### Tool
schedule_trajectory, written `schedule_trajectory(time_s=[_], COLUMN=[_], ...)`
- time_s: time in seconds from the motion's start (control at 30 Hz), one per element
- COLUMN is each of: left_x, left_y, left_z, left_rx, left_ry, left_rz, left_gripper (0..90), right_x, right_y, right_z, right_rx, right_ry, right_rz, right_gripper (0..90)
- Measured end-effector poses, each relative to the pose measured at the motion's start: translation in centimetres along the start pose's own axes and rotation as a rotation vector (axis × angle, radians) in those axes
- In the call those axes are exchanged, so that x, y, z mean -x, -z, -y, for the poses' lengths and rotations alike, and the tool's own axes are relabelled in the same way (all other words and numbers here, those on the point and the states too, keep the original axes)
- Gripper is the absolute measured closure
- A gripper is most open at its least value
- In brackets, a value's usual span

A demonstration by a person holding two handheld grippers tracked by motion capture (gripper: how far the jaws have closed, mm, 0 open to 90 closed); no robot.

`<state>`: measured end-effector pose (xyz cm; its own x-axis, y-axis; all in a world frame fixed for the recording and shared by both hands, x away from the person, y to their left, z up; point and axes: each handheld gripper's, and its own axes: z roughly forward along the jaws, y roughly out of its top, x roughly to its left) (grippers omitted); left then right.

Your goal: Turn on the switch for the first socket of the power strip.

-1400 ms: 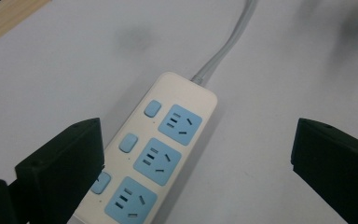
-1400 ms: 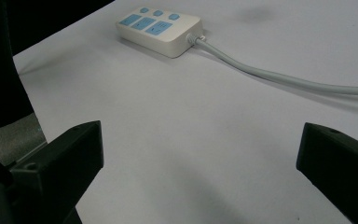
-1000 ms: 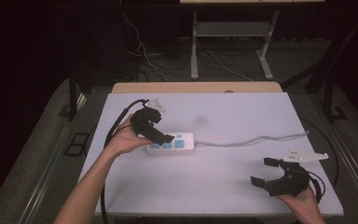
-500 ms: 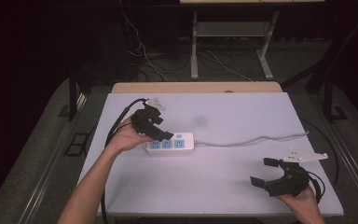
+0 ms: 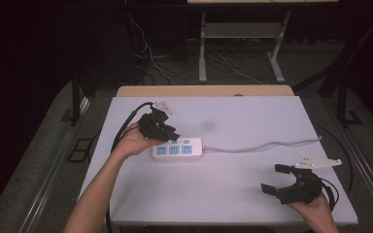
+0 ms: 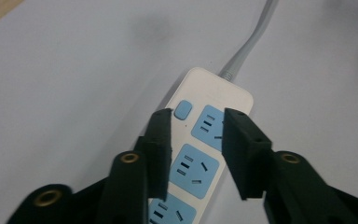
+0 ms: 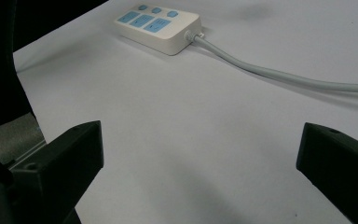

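Two hand-held grippers are working over a white table (image 5: pixel 233 194). At the left, the left hand (image 5: pixel 132 141) is holding the left gripper (image 5: pixel 167 135) just above the near-left end of a white power strip (image 5: pixel 177 149), which is lying flat a little left of the table's centre. In the left gripper view, its black jaws are standing partly open, with a gap between them about as wide as one outlet, and are gripping nothing; they are framing the strip's blue outlets (image 6: pixel 196 170), with the blue switch (image 6: pixel 183 110) just beside the left jaw tip. Whether the jaws are touching the strip cannot be told. The strip's grey cord (image 5: pixel 267 144) is running rightward across the table. At the near-right corner, the right hand (image 5: pixel 315 211) is holding the right gripper (image 5: pixel 274 178) well apart from the strip, its jaws spread wide and empty.
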<state>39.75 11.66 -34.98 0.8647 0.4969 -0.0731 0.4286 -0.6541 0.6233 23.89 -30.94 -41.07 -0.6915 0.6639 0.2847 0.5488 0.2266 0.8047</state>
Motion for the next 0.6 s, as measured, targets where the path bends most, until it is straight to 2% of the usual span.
schedule_trajectory(time_s=[0.07,0.1,0.13,0.17,0.23,0.6], left_x=[-0.1,-0.1,-0.2,-0.2,-0.3,-0.5], left_y=[-0.2,-0.3,-0.4,-0.5,-0.7,-2.0], left_z=[0.0,0.0,0.0,-0.1,-0.1,-0.1], left_rx=[0.0,-0.004,-0.005,-0.01,-0.018,-0.036], left_ry=[0.004,0.002,0.0,0.001,0.002,-0.007], left_rz=[0.009,0.009,0.012,0.012,0.011,-0.001], left_gripper=[68.3,71.7,81.3,81.3,89.0,89.2], right_x=[0.0,0.0,0.0,0.0,0.0,0.1], right_y=[0.0,0.0,0.0,0.0,0.0,0.0], right_z=[0.0,0.0,0.0,0.0,0.0,0.1], right_rx=[0.0,-0.001,-0.003,-0.003,-0.004,-0.008], right_ry=[0.0,0.0,-0.001,-0.001,0.0,-0.001], right_rz=[0.0,0.0,-0.001,-0.001,-0.001,-0.003], right_gripper=[0.3,0.2,0.3,0.3,0.2,0.2])
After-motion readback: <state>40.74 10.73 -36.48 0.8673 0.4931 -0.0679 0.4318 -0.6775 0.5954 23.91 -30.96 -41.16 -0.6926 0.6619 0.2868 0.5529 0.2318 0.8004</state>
